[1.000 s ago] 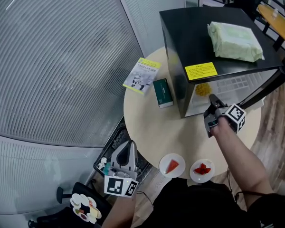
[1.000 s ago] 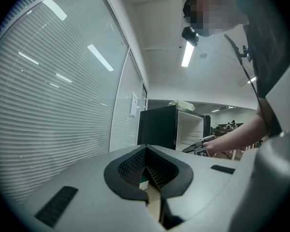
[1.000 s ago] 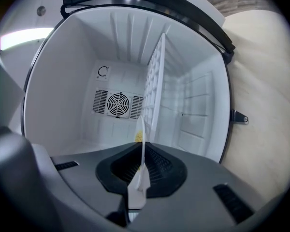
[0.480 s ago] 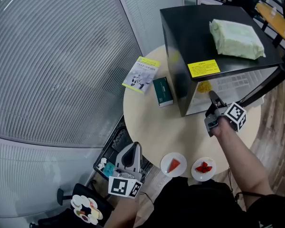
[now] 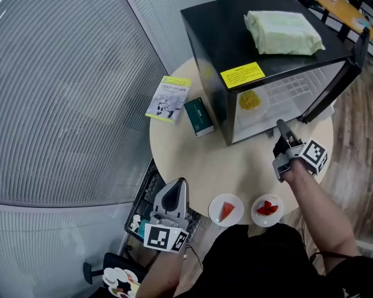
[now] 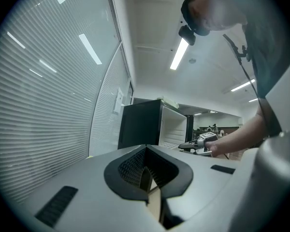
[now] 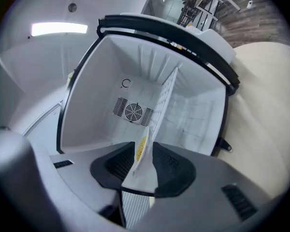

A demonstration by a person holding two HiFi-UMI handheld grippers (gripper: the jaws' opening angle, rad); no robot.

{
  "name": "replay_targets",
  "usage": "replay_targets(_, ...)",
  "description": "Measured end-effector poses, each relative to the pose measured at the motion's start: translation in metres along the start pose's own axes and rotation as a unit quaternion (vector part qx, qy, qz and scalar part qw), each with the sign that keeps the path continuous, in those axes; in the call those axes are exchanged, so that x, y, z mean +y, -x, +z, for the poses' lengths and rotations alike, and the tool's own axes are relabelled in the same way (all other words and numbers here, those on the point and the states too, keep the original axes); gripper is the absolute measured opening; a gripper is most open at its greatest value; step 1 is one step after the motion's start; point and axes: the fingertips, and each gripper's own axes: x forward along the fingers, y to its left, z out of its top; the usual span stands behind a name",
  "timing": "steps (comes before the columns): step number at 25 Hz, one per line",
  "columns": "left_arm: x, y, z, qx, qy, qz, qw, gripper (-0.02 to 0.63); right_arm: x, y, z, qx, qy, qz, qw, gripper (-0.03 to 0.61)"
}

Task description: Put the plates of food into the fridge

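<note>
The right claw (image 5: 280, 128) is released: its jaws have just been opening. In the right gripper view the rim of the plate with yellow food (image 5: 250, 100) shows in the gap between them, and the pads seem not to press it. This plate lies on the shelf (image 7: 165, 95) inside the open fridge (image 5: 217, 30). Two more plates sit at the near rim of the tabletop (image 5: 193, 160), behind the right claw and toward the person. The plate with red pieces (image 5: 267, 208) is the nearer one to it. The plate with a red wedge (image 5: 225, 210) lies between both claws, near the left claw (image 5: 180, 184), which is clenched on nothing. Round plates have no long axis, so I think any point of the rim can be taken. The yellow sticker (image 5: 242, 75) and the booklet (image 5: 168, 98) carry print too small to read.
</note>
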Motion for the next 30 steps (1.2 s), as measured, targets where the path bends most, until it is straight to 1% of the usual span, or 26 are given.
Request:
replay_targets(3,-0.011,-0.011,-0.008,0.008,0.0,-0.027,0.9996,0.005,-0.003,0.036,0.002,-0.011,0.012,0.01,1.0,0.117)
replay_targets(5,-0.021,-0.017,-0.009,0.009,-0.003,-0.045,0.999,0.005,-0.005,0.062,0.001,-0.015,0.011,0.015,1.0,0.118)
replay_targets(10,-0.056,-0.031,-0.003,0.01,-0.015,-0.086,0.9962,0.005,-0.007,0.129,-0.013,0.002,0.024,0.029,0.999,0.118)
replay_targets(13,-0.076,-0.033,0.004,0.003,-0.026,-0.1,0.9947,0.005,-0.024,0.174,-0.027,0.005,0.023,0.022,0.999,0.118)
replay_targets(14,-0.084,-0.031,0.007,-0.001,-0.029,-0.103,0.9943,0.005,-0.036,0.19,-0.033,0.007,0.031,0.005,0.999,0.118)
replay_targets(15,-0.091,-0.029,0.009,-0.005,-0.033,-0.106,0.9938,0.005,-0.053,0.209,-0.038,0.011,0.047,-0.031,0.998,0.118)
replay_targets(16,-0.099,-0.025,0.01,-0.007,-0.038,-0.11,0.9932,0.005,-0.074,0.229,-0.044,0.018,0.068,-0.077,0.995,0.118)
replay_targets(17,-0.106,-0.022,0.01,-0.007,-0.042,-0.112,0.9928,0.005,-0.092,0.247,-0.051,0.024,0.082,-0.112,0.99,0.118)
replay_targets(18,-0.114,-0.017,0.01,-0.006,-0.046,-0.113,0.9925,0.005,-0.103,0.263,-0.057,0.028,0.086,-0.128,0.988,0.118)
replay_targets(21,-0.138,0.003,0.016,-0.007,-0.059,-0.112,0.9919,0.005,-0.118,0.3,-0.081,0.037,0.06,-0.127,0.989,0.118)
replay_targets(24,-0.161,0.028,0.023,-0.007,-0.066,-0.113,0.9914,0.005,-0.134,0.33,-0.113,0.066,0.04,-0.127,0.989,0.118)
replay_targets(27,-0.176,0.054,0.013,0.013,-0.074,-0.113,0.9908,0.005,-0.153,0.344,-0.147,0.086,0.012,-0.111,0.99,0.118)
replay_targets(30,-0.187,0.082,0.004,0.031,-0.084,-0.101,0.9909,0.005,-0.177,0.351,-0.17,0.093,-0.01,-0.111,0.989,0.12)
